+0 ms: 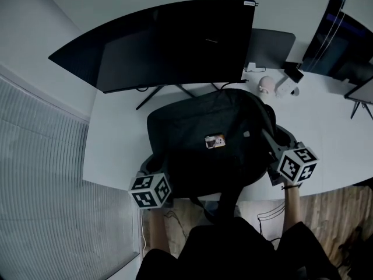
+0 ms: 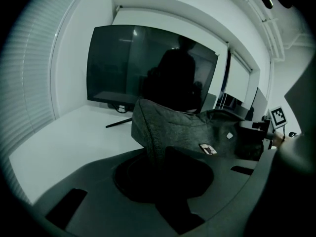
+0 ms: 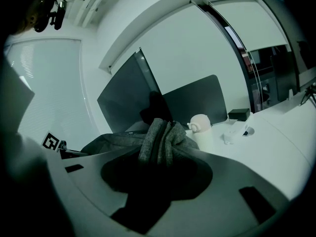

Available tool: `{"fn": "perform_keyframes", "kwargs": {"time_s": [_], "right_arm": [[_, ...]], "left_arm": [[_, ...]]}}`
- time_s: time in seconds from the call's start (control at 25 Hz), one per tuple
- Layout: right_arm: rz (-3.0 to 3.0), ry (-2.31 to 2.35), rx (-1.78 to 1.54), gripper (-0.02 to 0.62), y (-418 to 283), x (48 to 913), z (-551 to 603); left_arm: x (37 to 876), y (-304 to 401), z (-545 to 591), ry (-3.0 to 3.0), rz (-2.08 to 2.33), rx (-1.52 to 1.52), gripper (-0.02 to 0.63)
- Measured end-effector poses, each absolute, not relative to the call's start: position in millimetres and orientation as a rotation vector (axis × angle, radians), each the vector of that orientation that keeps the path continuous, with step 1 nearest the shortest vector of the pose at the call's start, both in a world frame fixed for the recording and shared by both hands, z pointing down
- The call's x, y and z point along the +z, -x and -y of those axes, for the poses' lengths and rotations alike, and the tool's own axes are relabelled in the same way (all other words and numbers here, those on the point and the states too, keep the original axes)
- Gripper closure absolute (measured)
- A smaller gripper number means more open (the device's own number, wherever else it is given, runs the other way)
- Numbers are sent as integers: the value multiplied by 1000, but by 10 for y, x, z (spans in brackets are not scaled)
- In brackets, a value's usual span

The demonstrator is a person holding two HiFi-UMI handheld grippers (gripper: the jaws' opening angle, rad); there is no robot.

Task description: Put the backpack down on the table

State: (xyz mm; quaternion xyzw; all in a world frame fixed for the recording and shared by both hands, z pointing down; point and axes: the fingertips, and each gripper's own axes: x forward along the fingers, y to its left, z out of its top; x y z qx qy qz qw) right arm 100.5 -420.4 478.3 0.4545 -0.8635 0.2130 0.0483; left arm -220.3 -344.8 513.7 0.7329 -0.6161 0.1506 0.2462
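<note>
A dark grey backpack (image 1: pixel 210 139) with a small label on its front lies across the near part of the white table (image 1: pixel 116 150), and its straps hang over the front edge. I cannot tell whether its full weight rests on the table. My left gripper (image 1: pixel 154 171) is shut on the bag's left edge; in the left gripper view a fold of grey fabric (image 2: pixel 150 132) runs into the jaws. My right gripper (image 1: pixel 278 142) is shut on the bag's right side, where bunched fabric (image 3: pixel 160 142) is pinched between the jaws.
A wide curved monitor (image 1: pixel 169 39) stands just behind the bag, with its stand legs on the table. A dark panel (image 1: pixel 271 48), a small white pot (image 1: pixel 266 84), a black box (image 1: pixel 293 73) and a second screen (image 1: pixel 344 34) are at the back right. Window blinds (image 1: pixel 41 174) lie to the left.
</note>
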Motion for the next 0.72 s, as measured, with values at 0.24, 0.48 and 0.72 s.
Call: {"fn": "perform_keyframes", "kwargs": {"time_s": [0.24,0.48,0.72], "right_arm": [[2606,-1384,690,463,-999,4916,4259],[2571,-1392,721,463,-1025,5036,4295],[2529,-1405,753,463,-1063,5151,4326]], "left_arm": [[5264,2246,3512,-1978,1643,437,535],[5374,2262,3562,-1955,1610,472,533],[5494,2294,3600,-1914,1594,510,506]]}}
